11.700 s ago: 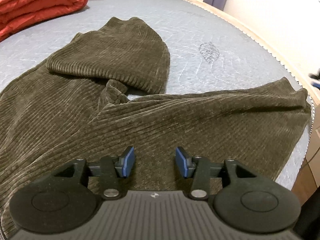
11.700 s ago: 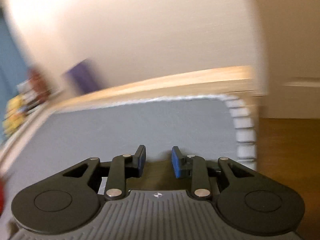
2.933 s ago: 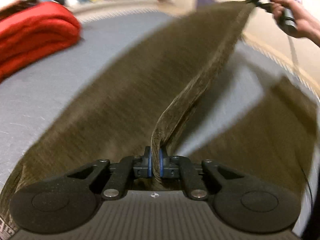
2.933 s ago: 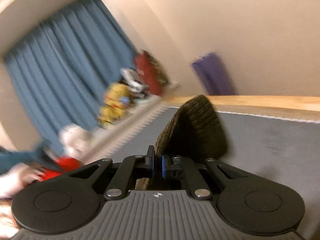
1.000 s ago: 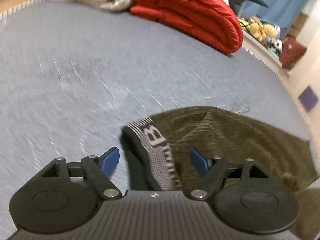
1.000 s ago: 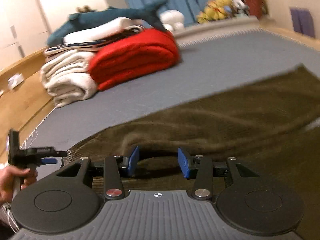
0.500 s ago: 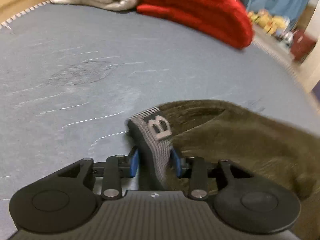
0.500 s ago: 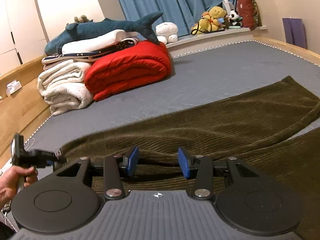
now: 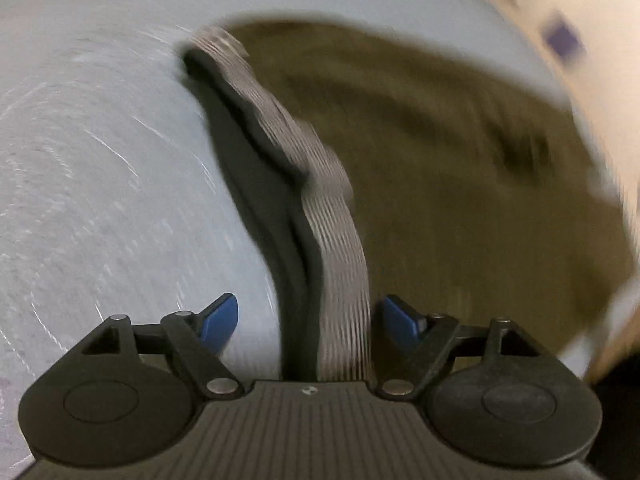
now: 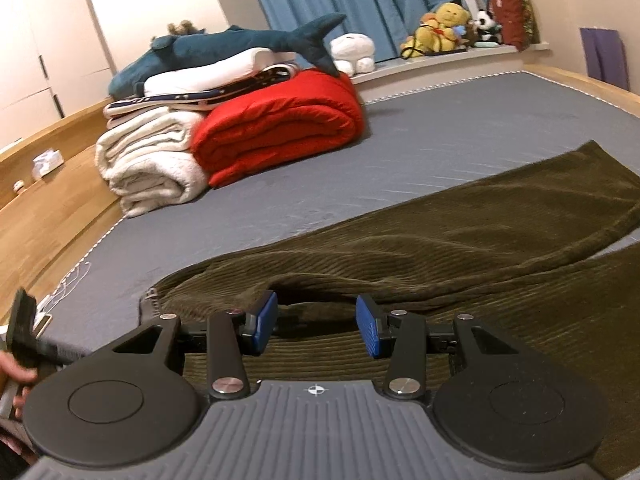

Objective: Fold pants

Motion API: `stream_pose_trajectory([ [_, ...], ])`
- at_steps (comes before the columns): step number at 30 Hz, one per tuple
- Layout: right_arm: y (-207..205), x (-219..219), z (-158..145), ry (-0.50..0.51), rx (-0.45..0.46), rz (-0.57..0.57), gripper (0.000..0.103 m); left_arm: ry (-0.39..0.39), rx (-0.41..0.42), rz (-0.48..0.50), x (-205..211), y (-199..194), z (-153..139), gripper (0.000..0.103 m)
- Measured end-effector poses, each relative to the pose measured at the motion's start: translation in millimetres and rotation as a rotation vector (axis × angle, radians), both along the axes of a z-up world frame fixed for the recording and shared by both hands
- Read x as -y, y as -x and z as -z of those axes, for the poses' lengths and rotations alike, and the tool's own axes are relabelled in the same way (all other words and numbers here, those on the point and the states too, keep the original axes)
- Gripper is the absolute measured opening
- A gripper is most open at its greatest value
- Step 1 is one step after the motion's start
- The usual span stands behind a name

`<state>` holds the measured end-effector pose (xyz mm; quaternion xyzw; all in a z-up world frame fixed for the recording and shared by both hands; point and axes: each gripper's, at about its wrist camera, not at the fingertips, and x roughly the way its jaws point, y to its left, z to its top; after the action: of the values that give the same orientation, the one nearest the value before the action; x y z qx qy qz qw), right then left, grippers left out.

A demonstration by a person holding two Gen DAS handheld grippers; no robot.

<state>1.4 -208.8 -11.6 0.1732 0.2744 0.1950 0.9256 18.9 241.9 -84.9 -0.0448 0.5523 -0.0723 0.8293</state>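
Observation:
The olive corduroy pants lie spread on the grey mattress, one leg folded lengthwise over the other. In the blurred left wrist view the grey elastic waistband runs between the fingers of my left gripper, which is open around it, with the olive cloth to its right. My right gripper is open and empty, low over the cloth near the waist end. The left gripper shows at the far left of the right wrist view, in a hand.
A red folded quilt, white rolled blankets and a blue plush shark are stacked at the far side of the mattress. Soft toys sit on the sill. A wooden bed frame runs along the left.
My left gripper, shut on the waistband half a second ago, has opened wide and swung so the band runs straight ahead. My right gripper stays open over the cloth.

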Motion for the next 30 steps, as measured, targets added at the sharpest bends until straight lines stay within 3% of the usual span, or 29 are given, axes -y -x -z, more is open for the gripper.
stream_pose_trajectory([
  [2,2,-9,-3,0.006,0.005,-0.008,0.046,-0.074,0.035,0.091,16,16,0,0.072],
  [3,2,-14,-4,0.009,0.007,-0.011,0.046,-0.041,0.032,0.106,17,19,-3,0.052],
  [4,3,-18,-5,0.011,0.007,-0.012,0.046,-0.053,0.035,0.103,18,22,-8,0.042],
  [6,4,-25,-7,0.016,0.006,-0.011,0.046,-0.122,0.042,0.132,23,29,-15,0.030],
  [9,5,-32,-10,0.009,0.001,0.002,0.046,-0.200,0.035,0.156,24,46,-24,0.030],
  [14,5,-30,-15,-0.028,-0.011,0.057,0.046,-0.222,0.040,0.147,24,54,-36,0.029],
  [19,-4,-23,-5,-0.070,-0.083,0.106,0.046,-0.323,0.183,0.180,38,64,-63,0.035],
  [22,-7,-17,4,-0.087,-0.130,0.127,0.046,-0.294,0.226,0.175,43,64,-72,0.035],
  [25,-6,-14,7,-0.090,-0.146,0.142,0.047,-0.273,0.252,0.238,61,63,-74,0.035],
  [28,-3,-12,7,-0.087,-0.145,0.149,0.050,-0.295,0.189,0.310,81,60,-57,0.039],
  [30,-1,-12,8,-0.071,-0.139,0.155,0.051,-0.442,0.027,0.342,92,55,-24,0.040],
])
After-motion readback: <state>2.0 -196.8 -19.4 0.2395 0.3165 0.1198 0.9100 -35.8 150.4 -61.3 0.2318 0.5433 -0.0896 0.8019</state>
